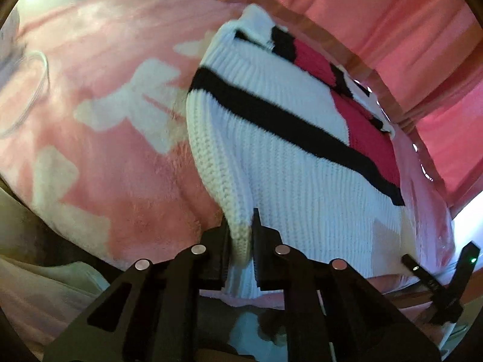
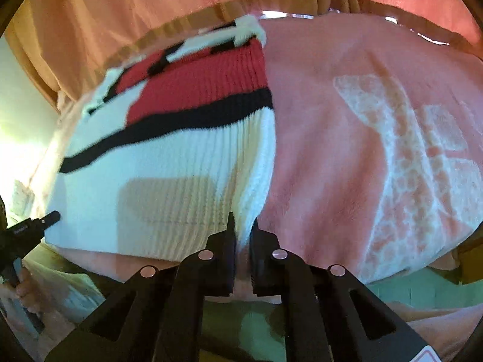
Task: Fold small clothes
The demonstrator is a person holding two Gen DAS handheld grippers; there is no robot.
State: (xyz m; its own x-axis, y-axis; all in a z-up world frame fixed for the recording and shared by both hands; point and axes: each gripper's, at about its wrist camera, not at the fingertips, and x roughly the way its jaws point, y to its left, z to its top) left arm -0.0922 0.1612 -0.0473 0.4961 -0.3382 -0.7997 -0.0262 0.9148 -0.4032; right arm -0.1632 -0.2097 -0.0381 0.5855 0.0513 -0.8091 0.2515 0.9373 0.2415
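Sweater (image 1: 286, 157), knit (white, black stripe, red panel), lies flat on pink blanket (image 1: 114, 157). Left gripper (image 1: 241, 241) and right gripper (image 2: 241, 241) each pinch a hem corner at 6 o'clock. Fold beginning; next, lift both evenly toward 12 o'clock.

We see a pink fleece blanket (image 1: 126, 163) spread as the work surface, printed with big white bow shapes (image 1: 132, 99); in the right wrist view another white bow print (image 2: 401, 163) sits on the same blanket (image 2: 317, 120). Behind it hangs a pink curtain (image 1: 377, 15), looking more orange-pink (image 2: 135, 9) from the right. A brown wooden edge (image 1: 347, 51) runs along the far side of the blanket. A clear curved plastic item (image 1: 36, 78) lies at the far left, too blurred to identify. Bright window light (image 2: 18, 138) at the left edge.
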